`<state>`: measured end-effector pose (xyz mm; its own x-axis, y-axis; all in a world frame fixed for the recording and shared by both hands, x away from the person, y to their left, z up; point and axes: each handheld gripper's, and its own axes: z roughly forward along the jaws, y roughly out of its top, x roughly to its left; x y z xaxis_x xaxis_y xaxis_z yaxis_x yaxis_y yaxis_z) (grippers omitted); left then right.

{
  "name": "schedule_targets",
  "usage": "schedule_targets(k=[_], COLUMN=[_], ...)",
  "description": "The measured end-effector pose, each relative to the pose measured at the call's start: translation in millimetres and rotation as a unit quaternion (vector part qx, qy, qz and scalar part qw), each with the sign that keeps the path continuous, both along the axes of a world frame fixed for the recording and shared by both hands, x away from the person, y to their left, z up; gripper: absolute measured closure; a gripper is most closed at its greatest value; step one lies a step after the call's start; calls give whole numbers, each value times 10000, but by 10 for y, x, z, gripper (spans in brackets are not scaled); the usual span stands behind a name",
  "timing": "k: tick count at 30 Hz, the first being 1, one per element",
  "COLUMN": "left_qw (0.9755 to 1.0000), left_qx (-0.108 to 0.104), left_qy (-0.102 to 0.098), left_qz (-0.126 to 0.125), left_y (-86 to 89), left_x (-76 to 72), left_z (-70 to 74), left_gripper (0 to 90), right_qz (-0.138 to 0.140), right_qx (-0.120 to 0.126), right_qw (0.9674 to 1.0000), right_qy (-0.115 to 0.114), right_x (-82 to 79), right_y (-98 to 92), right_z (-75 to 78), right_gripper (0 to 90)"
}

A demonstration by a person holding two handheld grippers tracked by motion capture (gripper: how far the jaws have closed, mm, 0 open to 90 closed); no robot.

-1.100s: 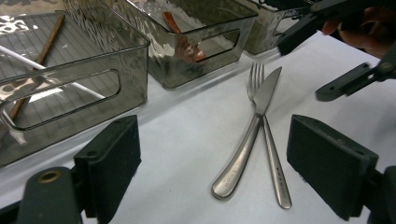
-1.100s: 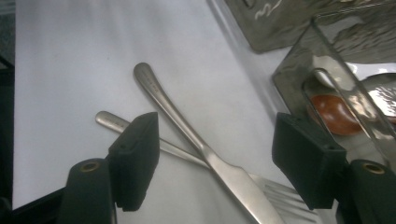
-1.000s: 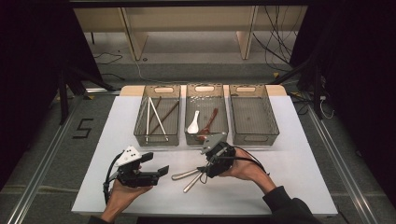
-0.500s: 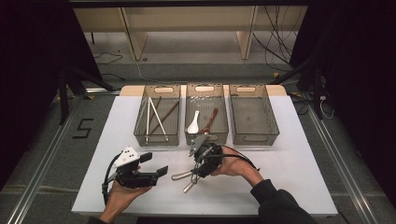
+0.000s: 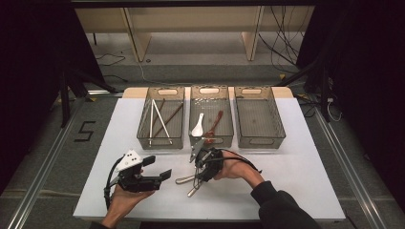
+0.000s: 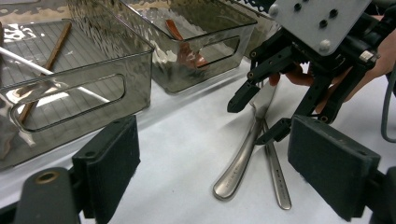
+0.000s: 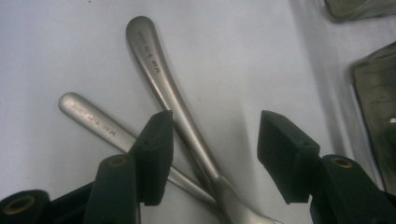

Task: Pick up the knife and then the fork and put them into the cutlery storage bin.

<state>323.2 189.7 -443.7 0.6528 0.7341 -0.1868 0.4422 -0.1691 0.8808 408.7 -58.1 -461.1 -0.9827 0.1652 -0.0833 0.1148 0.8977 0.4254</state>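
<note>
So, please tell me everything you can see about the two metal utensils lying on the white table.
The two metal utensils look like brushed steel, with long handles, rounded ends and small engraved lettering. They lie flat on the white table, crossed over each other, just in front of the middle bin. Their heads are hidden. The right claw straddles the thicker handle, its jaws closing in; one pad looks to be at the handle, not yet clamped.

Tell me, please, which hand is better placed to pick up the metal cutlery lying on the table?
Right: the right tool already straddles one crossed cutlery handle, jaws just closing. The left tool sits apart, open.
</note>
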Motion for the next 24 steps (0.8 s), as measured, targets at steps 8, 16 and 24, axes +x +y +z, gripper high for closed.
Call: schedule_targets(k=[8, 16, 24], left_qw=[10000, 10000, 10000], left_qx=[-3, 8, 6], left_qy=[34, 37, 45], left_qz=[0, 9, 4], left_y=[-2, -5, -9], left_x=[7, 8, 8], left_z=[-10, -13, -16], left_gripper=[163, 162, 163], right_qz=[187, 277, 334], right_qx=[-245, -384, -474], right_qw=[9995, 9987, 9980], right_qy=[109, 168, 251], right_x=[16, 16, 28], right_y=[28, 62, 91], right_z=[-27, -21, -26], right_gripper=[524, 572, 599])
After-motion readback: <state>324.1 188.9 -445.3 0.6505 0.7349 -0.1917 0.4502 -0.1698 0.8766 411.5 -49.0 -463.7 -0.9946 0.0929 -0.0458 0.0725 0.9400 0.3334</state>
